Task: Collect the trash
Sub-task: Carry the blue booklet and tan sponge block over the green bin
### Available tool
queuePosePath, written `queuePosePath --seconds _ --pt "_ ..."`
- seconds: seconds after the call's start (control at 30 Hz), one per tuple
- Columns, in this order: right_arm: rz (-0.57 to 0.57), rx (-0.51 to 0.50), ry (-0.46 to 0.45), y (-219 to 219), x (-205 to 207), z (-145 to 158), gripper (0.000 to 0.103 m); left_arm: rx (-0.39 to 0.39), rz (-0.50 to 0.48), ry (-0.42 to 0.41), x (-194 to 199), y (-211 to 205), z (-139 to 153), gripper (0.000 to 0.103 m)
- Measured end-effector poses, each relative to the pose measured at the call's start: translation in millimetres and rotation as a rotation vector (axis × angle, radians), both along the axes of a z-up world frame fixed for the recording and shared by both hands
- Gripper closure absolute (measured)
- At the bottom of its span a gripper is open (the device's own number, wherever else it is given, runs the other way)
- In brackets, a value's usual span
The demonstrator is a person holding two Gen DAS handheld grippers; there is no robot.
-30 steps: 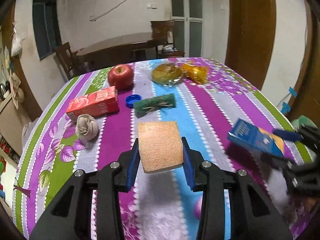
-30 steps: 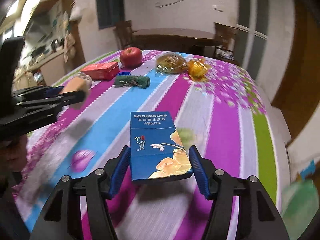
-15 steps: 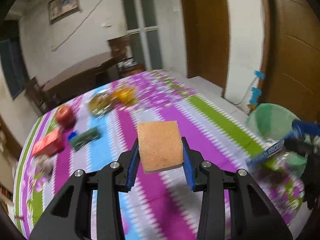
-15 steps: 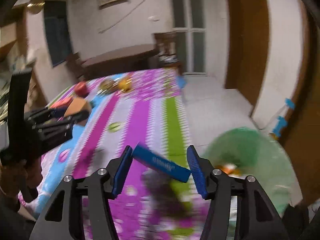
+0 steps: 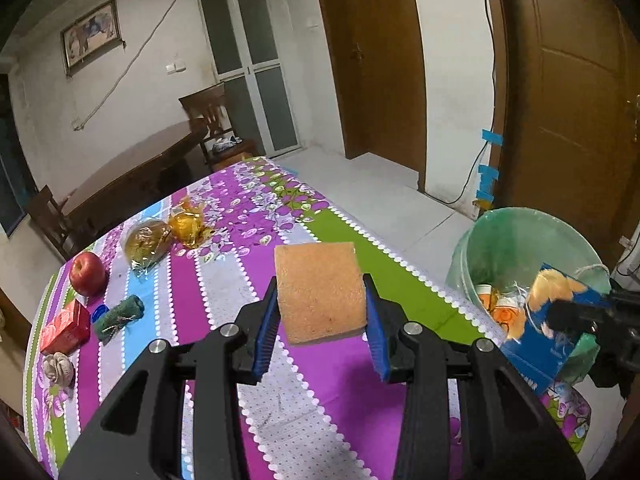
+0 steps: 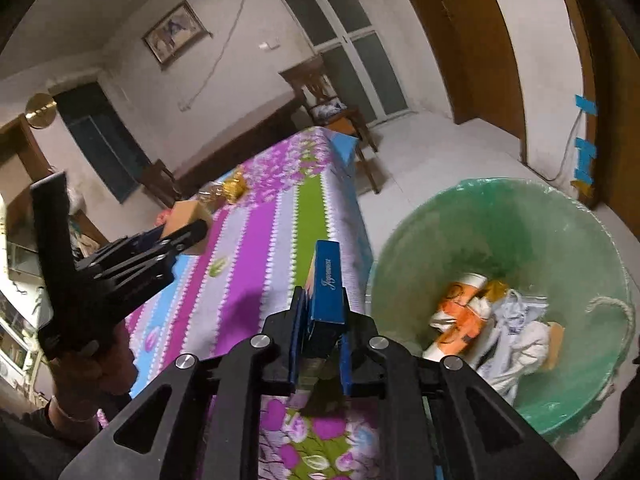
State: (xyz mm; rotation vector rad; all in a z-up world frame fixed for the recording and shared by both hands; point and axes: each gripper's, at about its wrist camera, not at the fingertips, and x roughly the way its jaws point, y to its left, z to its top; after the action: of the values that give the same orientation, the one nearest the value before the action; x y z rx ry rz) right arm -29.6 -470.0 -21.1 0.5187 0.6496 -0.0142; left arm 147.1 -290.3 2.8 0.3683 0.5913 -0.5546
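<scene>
My right hand-held gripper [image 6: 320, 344] pinches the blue box [image 6: 326, 284] edge-on beside the green bin [image 6: 500, 216]; left hand-held gripper [image 5: 320, 320] grips the sponge [image 5: 320, 290], probably above the tabletop [image 5: 248, 280].

Two grippers [image 5: 320, 320] [image 6: 320, 340]. One sponge [image 5: 320, 292], blue box [image 6: 326, 284], bin [image 6: 520, 216], apple [image 5: 87, 273], red carton [image 5: 66, 327], cap [image 5: 100, 314]. Two wrapped items [image 5: 146, 242] [image 5: 187, 226].

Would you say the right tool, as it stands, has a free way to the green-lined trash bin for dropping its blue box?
Probably yes. The right tool, shut on the flat blue cardboard box, sits beside the green-lined trash bin's open mouth, with nothing visible between them; the left tool is off over the striped tablecloth.
</scene>
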Motion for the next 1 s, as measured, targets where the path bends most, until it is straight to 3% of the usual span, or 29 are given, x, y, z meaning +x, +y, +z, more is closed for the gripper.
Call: queuePosePath --seconds 0.2,0.37,0.63,0.83,1.0 --pt "0.001 -0.024 -0.099 18.1 -14.1 20.3 0.09 -0.003 -0.027 -0.02 -8.7 -4.8 6.9 0.066" --pt "-0.152 -0.187 -0.126 3.8 -49.6 66.5 0.09 0.0 -0.102 -0.025 -18.1 -29.3 14.6 0.066" --pt "-0.324 -0.392 0.02 -29.8 -68.7 102.0 0.09 -0.002 -0.27 0.012 -47.1 -100.5 15.2 0.066" --pt "-0.344 -0.47 0.144 -53.4 -56.2 92.5 0.09 0.023 -0.363 0.013 -65.6 -144.5 6.5 0.066" --pt "-0.344 -0.468 0.21 -72.7 -46.9 77.7 0.09 0.045 -0.399 0.046 -69.0 -163.9 -3.8 0.066"
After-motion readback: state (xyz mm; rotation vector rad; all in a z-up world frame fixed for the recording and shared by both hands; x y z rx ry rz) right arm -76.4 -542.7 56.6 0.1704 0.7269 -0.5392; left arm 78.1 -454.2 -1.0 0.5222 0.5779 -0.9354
